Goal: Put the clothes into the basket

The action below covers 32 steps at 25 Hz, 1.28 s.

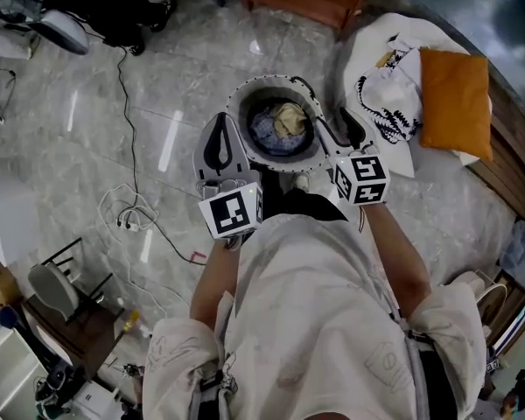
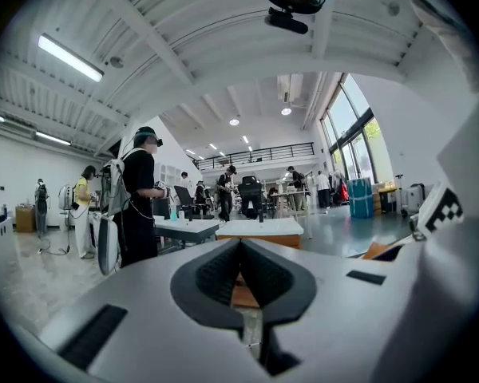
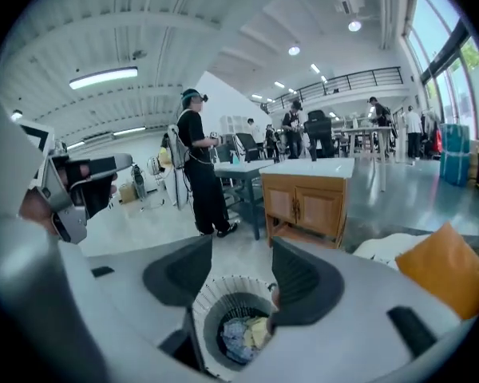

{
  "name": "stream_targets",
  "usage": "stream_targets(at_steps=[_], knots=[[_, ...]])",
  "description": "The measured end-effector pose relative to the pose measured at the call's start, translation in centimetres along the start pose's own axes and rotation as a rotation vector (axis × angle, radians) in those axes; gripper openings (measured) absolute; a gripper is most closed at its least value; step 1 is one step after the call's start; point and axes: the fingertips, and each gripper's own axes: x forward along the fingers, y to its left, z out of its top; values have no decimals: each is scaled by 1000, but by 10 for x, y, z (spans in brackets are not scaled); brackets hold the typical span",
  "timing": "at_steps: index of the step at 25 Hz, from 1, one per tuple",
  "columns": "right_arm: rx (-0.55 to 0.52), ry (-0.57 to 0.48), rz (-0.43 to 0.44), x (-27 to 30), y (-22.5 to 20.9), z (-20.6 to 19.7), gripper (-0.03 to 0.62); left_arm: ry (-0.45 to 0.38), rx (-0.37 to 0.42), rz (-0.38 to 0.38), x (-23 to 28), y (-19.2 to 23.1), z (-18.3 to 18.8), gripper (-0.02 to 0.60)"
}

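Head view, looking steeply down. The round white ribbed laundry basket [image 1: 238,116] stands on the grey marble floor [image 1: 157,77], directly ahead of both sets of fingers and between them. Inside it lies a bundle of blue and pale-yellow clothes [image 1: 281,126].

The left gripper [image 2: 240,247] is held beside the basket's left rim. Its dark ribbed fingers [image 2: 215,271] are pressed together with nothing between them; only a narrow slit below the tips shows background.

The right gripper [image 3: 242,250] is held at the basket's right rim. Its fingers [image 3: 303,282] stand apart and empty. In the right gripper view the basket opening and the clothes appear below the gap between them.

To the right of the right fingers, well clear of the basket, lies a white cloth with black print [image 1: 387,79]. A flat orange cushion [image 1: 455,101] rests just beyond it, touching its far edge.

To the left of the left fingers, thin cables [image 1: 127,208] trail across the floor.
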Motion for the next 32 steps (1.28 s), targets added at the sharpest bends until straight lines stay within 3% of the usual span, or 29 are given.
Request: stream_targets(at_steps=[7,14,22,24,29,32], knots=[[-128,-190,-49,-48,-12,80,222,-58,-11,12,-19,-6,33,3],[-213,-377,-85,-93,-8,156,222,-136,40,-20,-31,-15,78,3],[-213,-456,-104,-106,-4,187,219,-174,39,-23,-33,-15,100,3],[-198,-485,-122,-111,-7,193,193,-180,39,-22,-32,-15,104,3],[-166,-551,-169,-124,-15,204,-2,-196,34,-31,-31,-16,112,3],[-179,-554,-170,-125,-16,209,-12,-207,39,-38,-28,-20,118,3]])
